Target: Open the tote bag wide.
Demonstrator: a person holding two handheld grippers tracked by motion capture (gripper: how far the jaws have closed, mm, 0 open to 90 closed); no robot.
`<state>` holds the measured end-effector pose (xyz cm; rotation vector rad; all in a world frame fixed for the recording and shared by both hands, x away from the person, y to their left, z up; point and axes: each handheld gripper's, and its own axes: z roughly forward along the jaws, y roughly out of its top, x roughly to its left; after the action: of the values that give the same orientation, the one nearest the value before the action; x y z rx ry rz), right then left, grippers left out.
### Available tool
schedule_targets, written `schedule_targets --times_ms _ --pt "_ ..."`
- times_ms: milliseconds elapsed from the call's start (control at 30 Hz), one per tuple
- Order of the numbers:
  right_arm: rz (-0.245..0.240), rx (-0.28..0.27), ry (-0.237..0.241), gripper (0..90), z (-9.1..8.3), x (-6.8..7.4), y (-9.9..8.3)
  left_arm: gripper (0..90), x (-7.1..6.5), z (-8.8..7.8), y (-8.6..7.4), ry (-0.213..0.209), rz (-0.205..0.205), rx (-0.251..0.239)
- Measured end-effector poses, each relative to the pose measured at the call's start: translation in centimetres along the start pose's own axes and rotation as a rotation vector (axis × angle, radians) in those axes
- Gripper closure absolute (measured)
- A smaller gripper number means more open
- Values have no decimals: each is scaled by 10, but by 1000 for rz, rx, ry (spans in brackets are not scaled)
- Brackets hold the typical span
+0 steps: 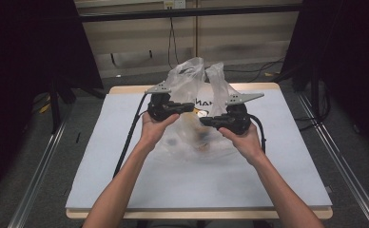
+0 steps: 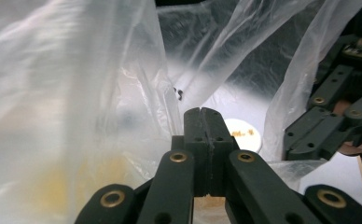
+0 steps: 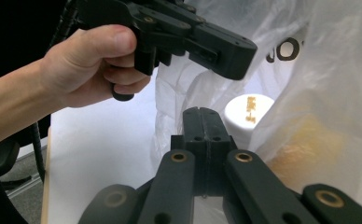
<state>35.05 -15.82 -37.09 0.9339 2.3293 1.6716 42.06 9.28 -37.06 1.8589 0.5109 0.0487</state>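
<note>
Two bare arms come in at the near edge of the high view, and each hand holds a black gripper over a pale blue table (image 1: 125, 190). Both grippers are close to a clear plastic bag (image 1: 192, 80) that stands in the middle of the table, with its two handles sticking up behind them. On one side, the left gripper (image 1: 188, 107) points its tip in toward the bag, and its jaws are pressed tight together with nothing between them. From the other side, the right gripper (image 1: 204, 121) points in as well, and its jaws are also squeezed together on nothing. Seen from the left gripper view, the bag's thin wall (image 2: 76, 93) hangs just beside the closed jaws, a small white round cup (image 2: 242, 133) with something brown on it sits just past the tip, and something yellow shows through the plastic. Along the right gripper view, the same white cup (image 3: 249, 112) sits just past the tip, and the left hand (image 3: 90, 65) is above with its gripper
</note>
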Motion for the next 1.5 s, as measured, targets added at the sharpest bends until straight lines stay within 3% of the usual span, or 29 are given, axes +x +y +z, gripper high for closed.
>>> schedule_targets --times_ms 200,300,400,433,533,700,833,900,1033,1100,1133,1267,1400,1500 --pt "17 1 -2 900 -1 -6 -19 900 0 8 -25 -1 -16 39" --pt "28 7 -11 900 -4 -10 -29 900 2 6 -32 1 -44 21" --pt "44 -4 -25 900 -9 -16 -36 900 2 6 -40 16 -22 64" --pt "48 -3 -33 900 -10 -18 -38 900 4 7 -48 6 -36 63" --pt "48 14 -55 900 -8 -22 -46 900 7 8 -57 4 -46 73" --pt "95 32 -92 900 -4 -37 -64 900 9 13 -74 5 -44 133" --pt "121 47 -103 900 0 -45 -75 900 12 19 -84 6 -66 141" --pt "119 91 -120 900 8 -47 -87 900 13 30 -100 -6 -79 179" --pt "133 117 -129 900 14 -52 -97 900 14 33 -113 -23 -86 213" --pt "128 127 -133 900 16 -53 -98 900 12 34 -114 -20 -74 233" --pt "114 167 -145 900 21 -51 -101 900 11 35 -116 -21 -50 281" --pt "96 234 -161 900 28 -50 -108 900 9 37 -117 -26 -52 309" --pt "105 236 -170 900 28 -50 -111 900 8 34 -119 -40 -51 340" --pt "97 240 -170 900 28 -49 -111 900 7 33 -119 -38 -52 336"
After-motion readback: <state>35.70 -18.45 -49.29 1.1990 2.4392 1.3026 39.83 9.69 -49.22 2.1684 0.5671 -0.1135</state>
